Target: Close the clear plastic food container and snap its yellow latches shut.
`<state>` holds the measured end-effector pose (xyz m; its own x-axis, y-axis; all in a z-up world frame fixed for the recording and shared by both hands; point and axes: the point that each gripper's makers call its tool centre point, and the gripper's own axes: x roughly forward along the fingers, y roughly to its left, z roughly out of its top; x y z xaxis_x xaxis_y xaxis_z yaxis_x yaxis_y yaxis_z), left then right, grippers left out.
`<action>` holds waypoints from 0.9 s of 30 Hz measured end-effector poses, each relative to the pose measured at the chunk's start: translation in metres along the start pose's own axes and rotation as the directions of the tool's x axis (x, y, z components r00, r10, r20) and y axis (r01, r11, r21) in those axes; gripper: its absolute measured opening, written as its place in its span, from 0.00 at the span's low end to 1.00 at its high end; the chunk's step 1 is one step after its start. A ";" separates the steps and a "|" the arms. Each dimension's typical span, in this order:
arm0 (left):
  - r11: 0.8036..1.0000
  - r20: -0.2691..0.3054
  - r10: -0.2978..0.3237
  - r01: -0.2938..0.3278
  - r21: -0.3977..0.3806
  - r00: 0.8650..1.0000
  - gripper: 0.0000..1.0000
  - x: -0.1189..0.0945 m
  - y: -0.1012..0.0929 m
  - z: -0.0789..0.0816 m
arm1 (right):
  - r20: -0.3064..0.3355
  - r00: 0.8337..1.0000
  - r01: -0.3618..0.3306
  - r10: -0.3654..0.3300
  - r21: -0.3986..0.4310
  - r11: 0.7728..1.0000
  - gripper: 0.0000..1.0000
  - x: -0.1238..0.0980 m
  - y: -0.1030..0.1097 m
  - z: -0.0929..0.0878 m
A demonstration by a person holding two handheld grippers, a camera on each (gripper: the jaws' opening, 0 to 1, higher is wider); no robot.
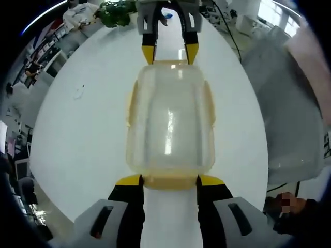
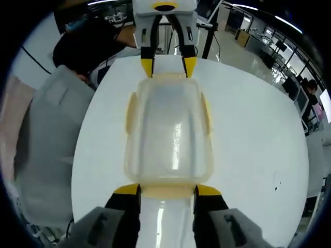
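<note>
Clear plastic food container with pale yellow latches sits lid-on in the middle of the round white table, squarely between both tools. Left gripper has its yellow-tipped black jaws spread to about the width of the near end latch, tips just beside its corners, nothing clamped. Right gripper mirrors that at the opposite end, jaws parted either side of that end's latch, and it shows across the box in the left gripper view at. Side latches lie along the long walls; whether they are snapped down I cannot tell. A grey chair back stands at the table's edge, a green plant beyond the far rim, and a person in dark clothing behind. Around it, an open office with desks.
</note>
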<state>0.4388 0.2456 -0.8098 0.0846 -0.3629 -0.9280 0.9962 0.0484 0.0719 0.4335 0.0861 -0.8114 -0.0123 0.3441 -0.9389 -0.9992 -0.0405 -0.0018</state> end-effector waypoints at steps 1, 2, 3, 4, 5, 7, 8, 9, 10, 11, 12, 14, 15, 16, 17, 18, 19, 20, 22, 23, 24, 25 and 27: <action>1.000 -0.007 0.003 -0.003 0.002 1.000 0.37 0.000 0.001 0.004 | -0.001 1.000 0.005 -0.005 -0.003 1.000 0.37 -0.002 0.000 -0.003; 1.000 -0.008 0.006 -0.006 0.002 1.000 0.37 0.000 0.002 0.006 | -0.002 1.000 0.010 -0.010 -0.007 1.000 0.37 -0.004 -0.001 -0.005; 1.000 -0.005 0.009 -0.009 -0.002 1.000 0.37 -0.001 0.003 0.011 | 0.000 1.000 0.015 -0.015 -0.006 1.000 0.37 -0.008 -0.003 -0.009; 1.000 0.000 0.011 -0.011 -0.004 1.000 0.37 -0.001 0.003 0.015 | 0.000 1.000 0.015 -0.015 -0.006 1.000 0.37 -0.010 -0.004 -0.012; 1.000 0.004 0.010 -0.010 -0.005 1.000 0.37 -0.001 0.003 0.018 | -0.002 1.000 0.014 -0.014 -0.006 1.000 0.37 -0.014 -0.004 -0.016; 1.000 0.010 0.010 -0.010 0.000 1.000 0.37 0.000 0.003 0.027 | -0.008 1.000 0.015 -0.015 -0.006 1.000 0.37 -0.018 -0.003 -0.021; 1.000 0.008 0.004 -0.005 0.013 1.000 0.37 0.001 0.002 0.032 | -0.013 1.000 0.017 -0.017 -0.008 1.000 0.37 -0.020 -0.003 -0.025; 1.000 0.007 0.000 0.000 0.027 1.000 0.37 0.003 0.002 0.035 | -0.017 1.000 0.015 -0.015 -0.008 1.000 0.37 -0.021 -0.002 -0.028; 1.000 0.010 0.003 -0.003 0.018 1.000 0.37 0.005 0.004 0.041 | -0.024 1.000 0.015 -0.015 -0.002 1.000 0.37 -0.022 -0.002 -0.032; 1.000 0.011 0.004 -0.005 0.023 1.000 0.37 0.006 0.004 0.045 | -0.030 0.999 0.018 -0.018 0.002 1.000 0.37 -0.023 -0.002 -0.036; 1.000 0.012 0.004 -0.004 0.025 1.000 0.37 0.007 0.004 0.047 | -0.038 0.999 0.020 -0.020 0.002 1.000 0.37 -0.024 -0.002 -0.043; 1.000 0.018 0.003 -0.003 0.027 1.000 0.37 0.010 0.004 0.056 | -0.048 0.999 0.021 -0.021 0.007 1.000 0.37 -0.028 -0.001 -0.052; 1.000 0.021 0.001 -0.002 0.030 1.000 0.37 0.011 0.004 0.062 | -0.050 0.999 0.021 -0.020 0.009 1.000 0.37 -0.029 -0.001 -0.056; 1.000 0.022 0.001 -0.002 0.031 1.000 0.37 0.013 0.005 0.065 | -0.052 0.998 0.023 -0.022 0.015 1.000 0.37 -0.032 0.000 -0.060; 0.999 0.022 -0.001 0.000 0.034 1.000 0.37 0.015 0.005 0.070 | -0.053 0.998 0.022 -0.021 0.020 1.000 0.37 -0.033 0.000 -0.063; 0.999 0.022 -0.002 0.001 0.033 1.000 0.37 0.017 0.006 0.073 | -0.054 0.998 0.022 -0.021 0.024 0.999 0.37 -0.035 0.000 -0.066; 0.999 0.021 -0.002 0.002 0.032 1.000 0.37 0.020 0.007 0.077 | -0.058 0.998 0.025 -0.023 0.031 0.999 0.37 -0.036 0.000 -0.071; 1.000 0.021 -0.003 0.003 0.031 1.000 0.37 0.022 0.007 0.081 | -0.062 0.998 0.025 -0.023 0.033 0.999 0.37 -0.037 0.001 -0.074; 0.999 0.023 -0.011 0.011 0.033 1.000 0.37 0.025 0.004 0.089 | -0.074 0.997 0.022 -0.019 0.035 0.999 0.37 -0.040 0.002 -0.083; 0.999 0.025 -0.016 0.015 0.033 1.000 0.37 0.026 0.004 0.092 | -0.079 0.997 0.020 -0.017 0.037 0.999 0.37 -0.041 0.004 -0.088; 0.999 0.031 -0.022 0.021 0.036 0.999 0.37 0.028 0.002 0.097 | -0.083 0.996 0.018 -0.015 0.039 0.999 0.37 -0.042 0.005 -0.092; 0.999 0.034 -0.025 0.024 0.038 0.999 0.37 0.028 0.001 0.100 | -0.085 0.996 0.017 -0.013 0.041 0.999 0.37 -0.043 0.006 -0.095; 0.999 0.041 -0.031 0.030 0.038 0.999 0.37 0.031 0.000 0.107 | -0.086 0.996 0.016 -0.012 0.047 0.999 0.37 -0.047 0.008 -0.102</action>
<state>0.4437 0.1345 -0.7991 0.0541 -0.4022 -0.9140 0.9983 0.0021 0.0581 0.4303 -0.0264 -0.8028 0.0032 0.2625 -0.9649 -1.0000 0.0092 -0.0008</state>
